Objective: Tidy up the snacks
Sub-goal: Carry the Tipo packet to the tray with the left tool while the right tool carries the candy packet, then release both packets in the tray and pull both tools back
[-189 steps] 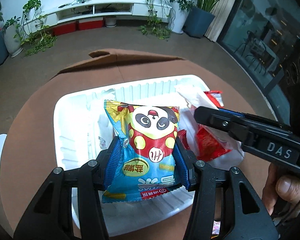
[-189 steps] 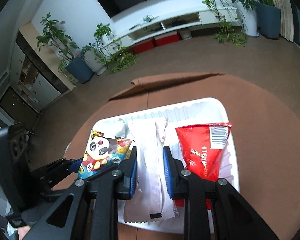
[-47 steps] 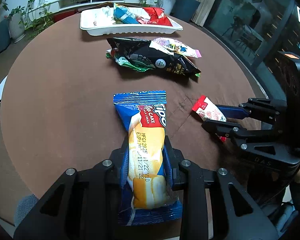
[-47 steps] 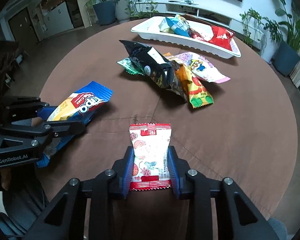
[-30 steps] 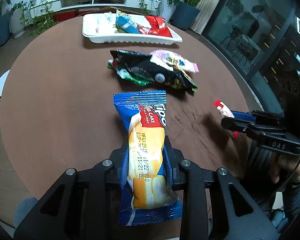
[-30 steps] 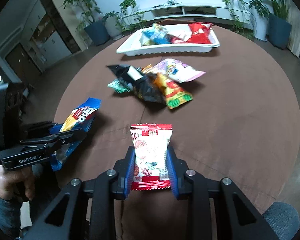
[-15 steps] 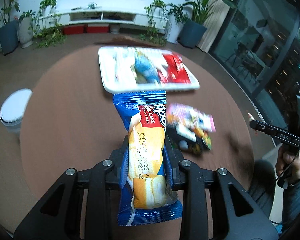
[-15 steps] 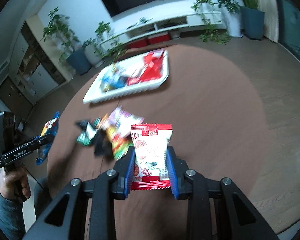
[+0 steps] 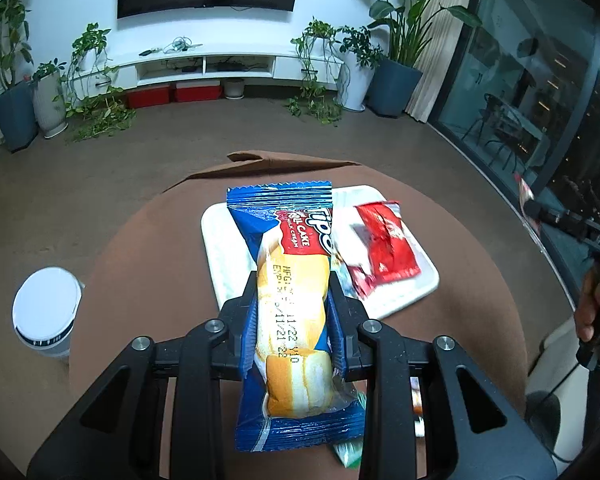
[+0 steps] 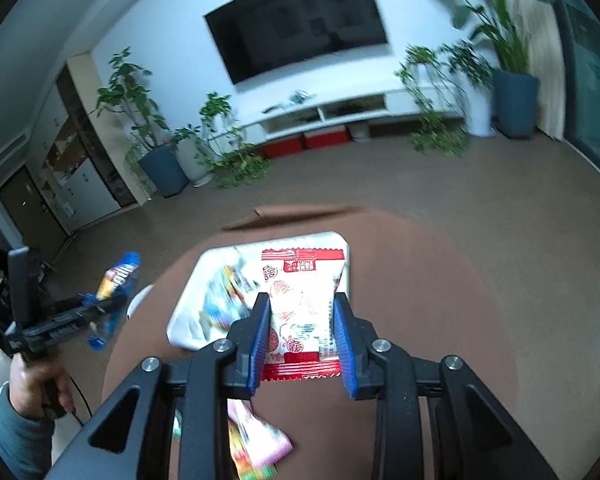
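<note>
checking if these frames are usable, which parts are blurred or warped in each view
Left wrist view: the blue roll cake packet reads sharp, the red packet in the white plastic tray is smeared, straight edges bow toward the rim. Right wrist view: the red-and-white snack packet is crisp; tray contents and room are motion-blurred.

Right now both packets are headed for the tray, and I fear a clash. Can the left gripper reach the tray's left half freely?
Probably yes. The left gripper holds the roll cake over the tray, whose left part looks bare, and the right gripper is off to the side.
</note>
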### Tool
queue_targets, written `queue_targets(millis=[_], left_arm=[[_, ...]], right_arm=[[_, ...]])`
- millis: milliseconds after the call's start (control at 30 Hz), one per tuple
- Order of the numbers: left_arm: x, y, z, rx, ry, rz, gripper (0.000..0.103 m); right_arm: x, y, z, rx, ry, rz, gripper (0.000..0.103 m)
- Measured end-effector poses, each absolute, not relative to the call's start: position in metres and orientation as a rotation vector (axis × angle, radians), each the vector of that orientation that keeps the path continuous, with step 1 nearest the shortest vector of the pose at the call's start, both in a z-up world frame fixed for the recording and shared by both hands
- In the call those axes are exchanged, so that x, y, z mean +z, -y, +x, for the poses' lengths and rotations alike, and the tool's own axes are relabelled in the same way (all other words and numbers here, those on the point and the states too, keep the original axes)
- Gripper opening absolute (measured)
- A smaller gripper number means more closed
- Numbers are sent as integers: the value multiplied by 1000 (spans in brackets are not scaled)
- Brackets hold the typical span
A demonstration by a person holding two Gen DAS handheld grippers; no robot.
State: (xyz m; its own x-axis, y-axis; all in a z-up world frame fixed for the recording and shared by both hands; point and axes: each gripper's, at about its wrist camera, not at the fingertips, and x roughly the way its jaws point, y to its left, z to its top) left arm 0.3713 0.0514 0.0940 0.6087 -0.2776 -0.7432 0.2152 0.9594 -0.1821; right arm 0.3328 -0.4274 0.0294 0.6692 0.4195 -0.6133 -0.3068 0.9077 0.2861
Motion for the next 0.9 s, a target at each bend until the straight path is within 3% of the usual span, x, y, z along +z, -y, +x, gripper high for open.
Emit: queue_targets(millis=[367, 900], left_arm=[[40, -26, 450, -292, -951, -53, 27], [-25, -6, 475, -284, -992, -23, 28]], right_arm=[[-10, 336, 419, 464, -819, 67, 33], [-95, 297, 457, 394, -977, -68, 33]])
